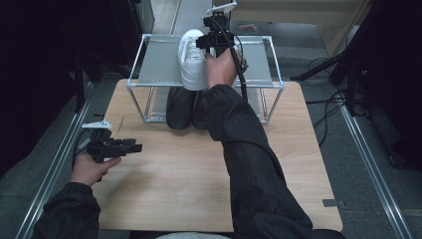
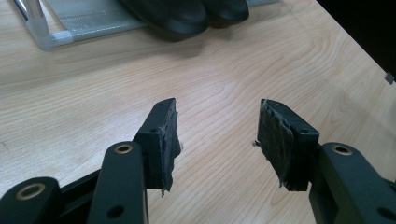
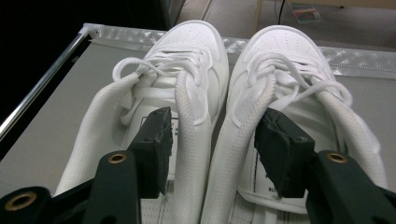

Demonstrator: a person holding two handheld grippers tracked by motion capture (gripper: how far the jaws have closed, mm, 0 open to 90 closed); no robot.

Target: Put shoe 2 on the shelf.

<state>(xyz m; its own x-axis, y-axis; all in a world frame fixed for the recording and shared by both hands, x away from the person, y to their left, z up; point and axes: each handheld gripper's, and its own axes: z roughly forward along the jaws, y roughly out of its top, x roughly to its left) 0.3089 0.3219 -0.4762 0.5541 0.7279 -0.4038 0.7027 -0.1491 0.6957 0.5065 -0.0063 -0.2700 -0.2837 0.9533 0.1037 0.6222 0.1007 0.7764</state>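
A pair of white lace-up sneakers (image 1: 193,59) stands side by side on the top shelf of a metal shoe rack (image 1: 154,59), toes pointing away. My right gripper (image 1: 210,42) hangs over their heels. In the right gripper view its jaws (image 3: 215,116) stand open, one inside the left sneaker (image 3: 187,42) and one inside the right sneaker (image 3: 289,46). The two inner collars lie between the jaws, unpressed. My left gripper (image 1: 135,147) rests low over the wooden table (image 1: 189,169) at the left, open (image 2: 217,107) with nothing in it.
A pair of black shoes (image 1: 181,107) sits on the rack's lower level, toes sticking out toward me (image 2: 182,14). The rack's corner post (image 2: 46,37) stands ahead of the left gripper. Cables and stands lie on the floor at the right.
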